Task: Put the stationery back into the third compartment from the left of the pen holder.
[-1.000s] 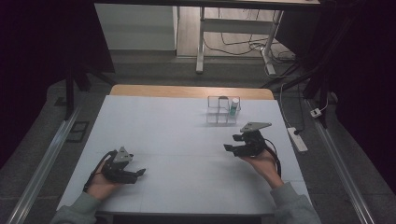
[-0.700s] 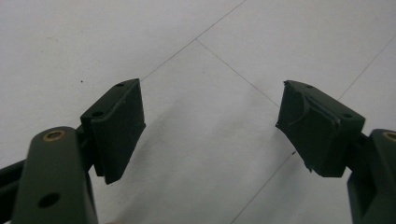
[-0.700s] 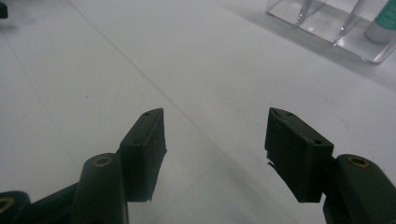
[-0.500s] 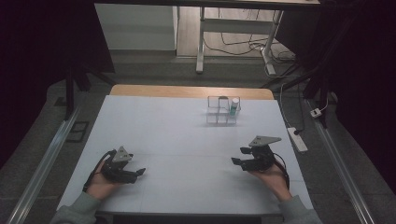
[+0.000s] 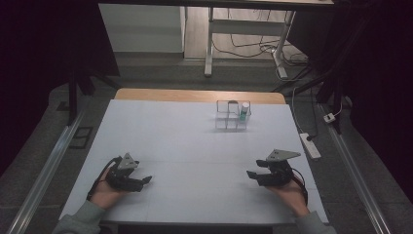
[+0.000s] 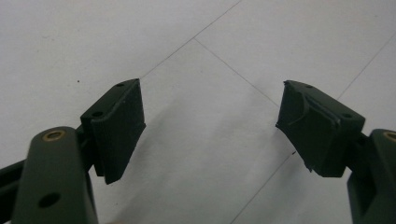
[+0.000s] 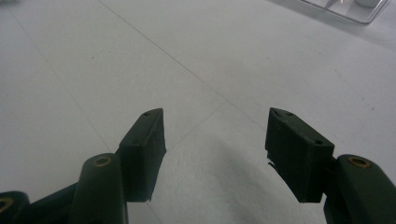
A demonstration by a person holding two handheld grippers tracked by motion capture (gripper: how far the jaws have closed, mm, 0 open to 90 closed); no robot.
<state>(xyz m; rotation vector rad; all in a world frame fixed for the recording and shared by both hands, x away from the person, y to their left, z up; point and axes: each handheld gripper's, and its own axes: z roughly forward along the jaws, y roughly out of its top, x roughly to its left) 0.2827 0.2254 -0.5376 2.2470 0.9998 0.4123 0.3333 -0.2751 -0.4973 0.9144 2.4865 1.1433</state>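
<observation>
My left gripper (image 5: 146, 181) rests low over the white table sheet (image 5: 195, 146) at the near left, held in a hand. Its jaws stand open over bare sheet (image 6: 210, 116), with nothing between them. My right gripper (image 5: 252, 176) sits at the near right, also held in a hand and pointing toward the middle. Its two black pads (image 7: 144, 140) are apart, open over the bare sheet. A clear rack with compartments (image 5: 229, 114) stands at the far side, and a small white tube with a green band (image 5: 244, 111) is upright in its right part.
A wooden table edge (image 5: 195, 95) borders the sheet at the back. A white power strip (image 5: 309, 145) lies off the sheet's right edge. Metal rails (image 5: 48, 165) run along both sides. A corner of the clear rack (image 7: 345, 9) appears top right in the right gripper view.
My right gripper has moved toward the near right edge of the table and slightly down. The left gripper has stayed in place.
</observation>
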